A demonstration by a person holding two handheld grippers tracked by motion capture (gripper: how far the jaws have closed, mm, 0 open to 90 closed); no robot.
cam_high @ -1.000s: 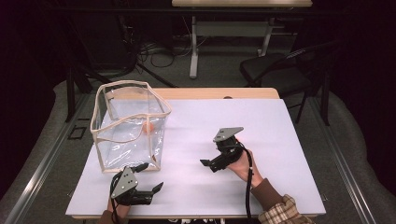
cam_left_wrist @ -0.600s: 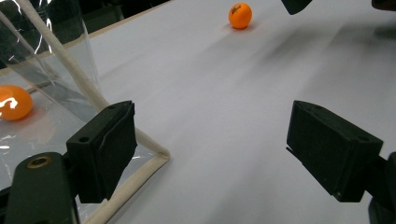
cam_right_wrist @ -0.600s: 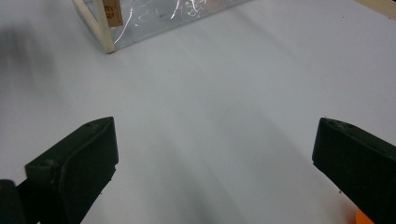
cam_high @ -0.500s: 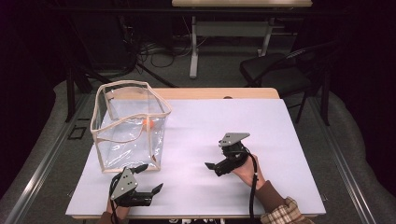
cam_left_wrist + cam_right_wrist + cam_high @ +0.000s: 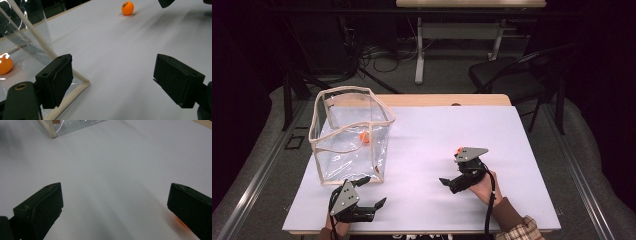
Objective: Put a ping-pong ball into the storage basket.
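1. Here the right gripper [image 5: 451, 183] sits low over the white table [image 5: 522, 150], jaws spread wide with nothing between them; a hand [image 5: 484, 184] in a plaid-cuffed sleeve holds it from behind.
2. An orange ball [image 5: 459, 149] lies on the table just beyond the right gripper, close by its grey top plate. In the right gripper view a sliver of orange [image 5: 180, 222] peeks out beside the right-hand jaw, outside the gap and not clamped.
3. In the left gripper view that same ball [image 5: 127, 8] rests well ahead of the left gripper, far up the sheet, near a dark jaw tip of the other gripper at the top edge.
4. The left gripper [image 5: 372, 194] hovers at the near table edge, jaws likewise parted and empty.
5. A clear bag [image 5: 347, 135] with cream piping stands open just ahead of the left gripper. Its near bottom corner lies right beside the left-hand jaw in the left gripper view; contact cannot be told.
6. A second orange ball [image 5: 365, 138] sits inside the bag; it shows through the plastic beyond the left-hand jaw [image 5: 5, 65].
7. From the right gripper, the bag's corner [image 5: 51, 130] lies well ahead, to the left.
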